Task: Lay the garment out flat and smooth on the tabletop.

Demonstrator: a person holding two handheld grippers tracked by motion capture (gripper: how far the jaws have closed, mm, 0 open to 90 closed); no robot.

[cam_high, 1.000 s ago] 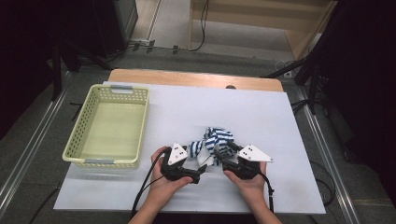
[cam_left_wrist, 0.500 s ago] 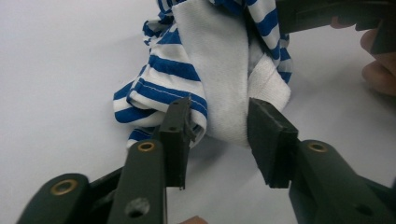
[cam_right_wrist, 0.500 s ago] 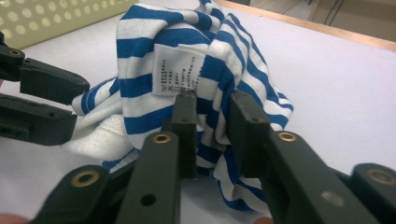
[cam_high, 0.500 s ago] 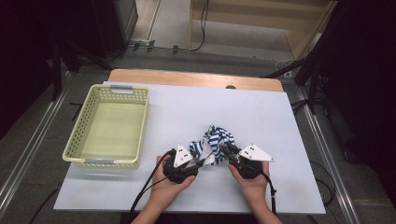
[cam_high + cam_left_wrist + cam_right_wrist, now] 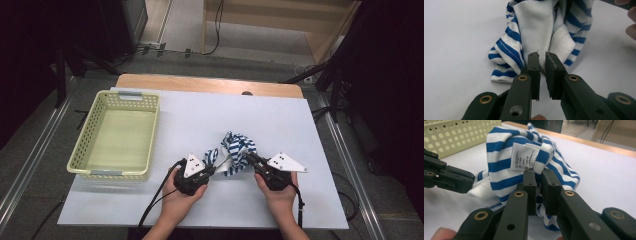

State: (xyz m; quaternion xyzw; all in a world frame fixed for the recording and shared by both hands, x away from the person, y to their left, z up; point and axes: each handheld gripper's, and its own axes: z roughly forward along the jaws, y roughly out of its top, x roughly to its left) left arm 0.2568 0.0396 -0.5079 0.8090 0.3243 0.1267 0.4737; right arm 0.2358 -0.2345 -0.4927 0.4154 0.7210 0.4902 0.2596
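Note:
A blue-and-white striped garment (image 5: 238, 145) lies crumpled on the white table cover (image 5: 200, 120), just ahead of both hands. My left gripper (image 5: 216, 167) has just been closing and now pinches a thin white edge of the garment (image 5: 534, 30) between its jaws (image 5: 542, 57). My right gripper (image 5: 248, 159) has also just been closing, and it grips a striped fold (image 5: 506, 162) below the white care label (image 5: 524, 157), with the jaws (image 5: 538, 173) pressed on the fabric. The left gripper (image 5: 471, 180) shows at that view's left, at the garment's white edge.
A pale green perforated basket (image 5: 80, 170) stands on the cover at the left, with its wall (image 5: 449, 132) behind the garment. The table's wooden far edge (image 5: 210, 85) borders the cover. Cables trail from both grippers toward the front edge.
Both grippers' jaws have closed onto the garment. The garment has bunched up slightly between them. The hands have hardly shifted.

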